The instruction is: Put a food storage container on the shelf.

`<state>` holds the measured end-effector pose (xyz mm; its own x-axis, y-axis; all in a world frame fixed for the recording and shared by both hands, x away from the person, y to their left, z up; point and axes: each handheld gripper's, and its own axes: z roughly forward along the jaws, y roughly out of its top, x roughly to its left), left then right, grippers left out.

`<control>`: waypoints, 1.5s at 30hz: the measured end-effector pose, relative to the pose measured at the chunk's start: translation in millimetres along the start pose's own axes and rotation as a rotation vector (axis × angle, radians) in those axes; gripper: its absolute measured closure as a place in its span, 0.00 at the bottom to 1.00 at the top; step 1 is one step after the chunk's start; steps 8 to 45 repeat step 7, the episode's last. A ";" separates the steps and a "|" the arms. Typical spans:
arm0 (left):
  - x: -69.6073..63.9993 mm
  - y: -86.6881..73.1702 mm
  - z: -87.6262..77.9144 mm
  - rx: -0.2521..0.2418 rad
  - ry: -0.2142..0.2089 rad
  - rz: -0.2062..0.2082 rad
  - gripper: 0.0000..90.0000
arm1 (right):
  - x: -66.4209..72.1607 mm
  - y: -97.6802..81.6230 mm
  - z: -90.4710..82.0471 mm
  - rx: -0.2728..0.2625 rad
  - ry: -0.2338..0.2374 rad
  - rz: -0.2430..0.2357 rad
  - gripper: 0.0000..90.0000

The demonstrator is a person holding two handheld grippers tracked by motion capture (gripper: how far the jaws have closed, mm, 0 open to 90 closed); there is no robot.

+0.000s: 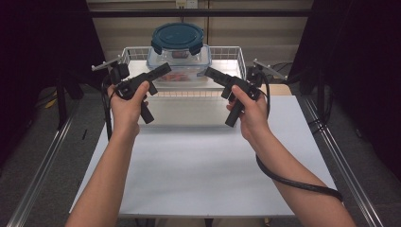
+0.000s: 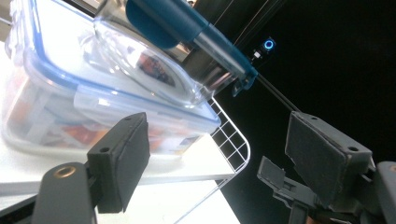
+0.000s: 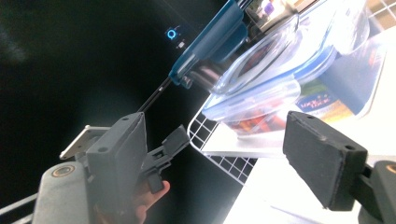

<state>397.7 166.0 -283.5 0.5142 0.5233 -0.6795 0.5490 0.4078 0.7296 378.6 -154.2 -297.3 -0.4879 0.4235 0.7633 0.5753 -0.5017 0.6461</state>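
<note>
Teal-lidded tub (image 1: 178,45) upright atop clear box (image 1: 178,71), box long axis crosswise in basket (image 1: 236,53). Left gripper (image 1: 166,67), right gripper (image 1: 207,71) agape, empty, flanking box.

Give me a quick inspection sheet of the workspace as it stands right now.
Surface: white rectangular table top, bare in front of the hands.
Job's things: round clear glass container with a dark teal clip lid stacked on a rectangular clear plastic box with a blue-edged lid; both sit in a white wire basket at the far edge.
Clutter: nothing seen.
Grippers: left tongs open, nothing between the jaws; right tongs open, nothing between the jaws; both point at the stack from either side, apart from it.
Cables: black cable loops under the right forearm.
Surroundings: dark curtains both sides, metal rails along the table.
</note>
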 end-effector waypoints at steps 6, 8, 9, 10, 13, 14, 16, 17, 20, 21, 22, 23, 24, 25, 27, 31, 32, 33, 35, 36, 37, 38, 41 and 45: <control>2.8 -9.1 1.1 0.013 0.005 0.012 0.21 | -8.2 -4.0 -6.5 0.007 -0.006 0.001 0.23; 3.7 -10.2 0.9 0.011 0.009 0.018 0.21 | -10.3 -4.7 -7.3 0.011 -0.009 0.004 0.22; 3.7 -10.2 0.9 0.011 0.009 0.018 0.21 | -10.3 -4.7 -7.3 0.011 -0.009 0.004 0.22; 3.7 -10.2 0.9 0.011 0.009 0.018 0.21 | -10.3 -4.7 -7.3 0.011 -0.009 0.004 0.22; 3.7 -10.2 0.9 0.011 0.009 0.018 0.21 | -10.3 -4.7 -7.3 0.011 -0.009 0.004 0.22; 3.7 -10.2 0.9 0.011 0.009 0.018 0.21 | -10.3 -4.7 -7.3 0.011 -0.009 0.004 0.22; 3.7 -10.2 0.9 0.011 0.009 0.018 0.21 | -10.3 -4.7 -7.3 0.011 -0.009 0.004 0.22; 3.7 -10.2 0.9 0.011 0.009 0.018 0.21 | -10.3 -4.7 -7.3 0.011 -0.009 0.004 0.22; 3.7 -10.2 0.9 0.011 0.009 0.018 0.21 | -10.3 -4.7 -7.3 0.011 -0.009 0.004 0.22; 3.7 -10.2 0.9 0.011 0.009 0.018 0.21 | -10.3 -4.7 -7.3 0.011 -0.009 0.004 0.22; 3.7 -10.2 0.9 0.011 0.009 0.018 0.21 | -10.3 -4.7 -7.3 0.011 -0.009 0.004 0.22; 3.7 -10.2 0.9 0.011 0.009 0.018 0.21 | -10.3 -4.7 -7.3 0.011 -0.009 0.004 0.22; 3.7 -10.2 0.9 0.011 0.009 0.018 0.21 | -10.3 -4.7 -7.3 0.011 -0.009 0.004 0.22; 3.7 -10.2 0.9 0.011 0.009 0.018 0.21 | -10.3 -4.7 -7.3 0.011 -0.009 0.004 0.22; 3.7 -10.2 0.9 0.011 0.009 0.018 0.21 | -10.3 -4.7 -7.3 0.011 -0.009 0.004 0.22; 3.7 -10.2 0.9 0.011 0.009 0.018 0.21 | -10.3 -4.7 -7.3 0.011 -0.009 0.004 0.22; 3.7 -10.2 0.9 0.011 0.009 0.018 0.21 | -10.3 -4.7 -7.3 0.011 -0.009 0.004 0.22; 3.7 -10.2 0.9 0.011 0.009 0.018 0.21 | -10.3 -4.7 -7.3 0.011 -0.009 0.004 0.22; 3.7 -10.2 0.9 0.011 0.009 0.018 0.21 | -10.3 -4.7 -7.3 0.011 -0.009 0.004 0.22; 3.7 -10.2 0.9 0.011 0.009 0.018 0.21 | -10.3 -4.7 -7.3 0.011 -0.009 0.004 0.22; 3.7 -10.2 0.9 0.011 0.009 0.018 0.21 | -10.3 -4.7 -7.3 0.011 -0.009 0.004 0.22; 3.7 -10.2 0.9 0.011 0.009 0.018 0.21 | -10.3 -4.7 -7.3 0.011 -0.009 0.004 0.22; 3.7 -10.2 0.9 0.011 0.009 0.018 0.21 | -10.3 -4.7 -7.3 0.011 -0.009 0.004 0.22; 3.7 -10.2 0.9 0.011 0.009 0.018 0.21 | -10.3 -4.7 -7.3 0.011 -0.009 0.004 0.22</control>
